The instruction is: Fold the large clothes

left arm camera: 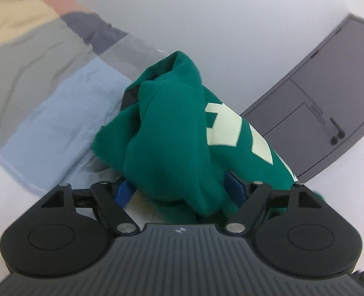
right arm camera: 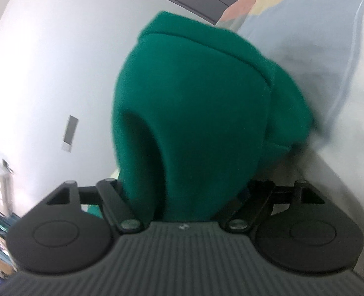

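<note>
A dark green sweatshirt (left arm camera: 172, 128) with pale printed letters (left arm camera: 221, 128) hangs bunched up right in front of my left gripper (left arm camera: 179, 190). The jaws stand wide, and a fold of the cloth lies loosely between the blue pads (left arm camera: 125, 192). In the right wrist view another bunched part of the green sweatshirt (right arm camera: 194, 103), with a seamed hem on top, fills the middle. It drapes into my right gripper (right arm camera: 184, 197) and hides its pads. The linkage arms of that gripper are spread wide.
Blurred cloth in beige, grey and light blue (left arm camera: 58, 113) lies to the left on a white surface (left arm camera: 14, 197). A grey cabinet (left arm camera: 330, 93) stands at the right. The right wrist view shows light blue cloth (right arm camera: 305, 37) at the right and a white wall (right arm camera: 58, 61) at the left.
</note>
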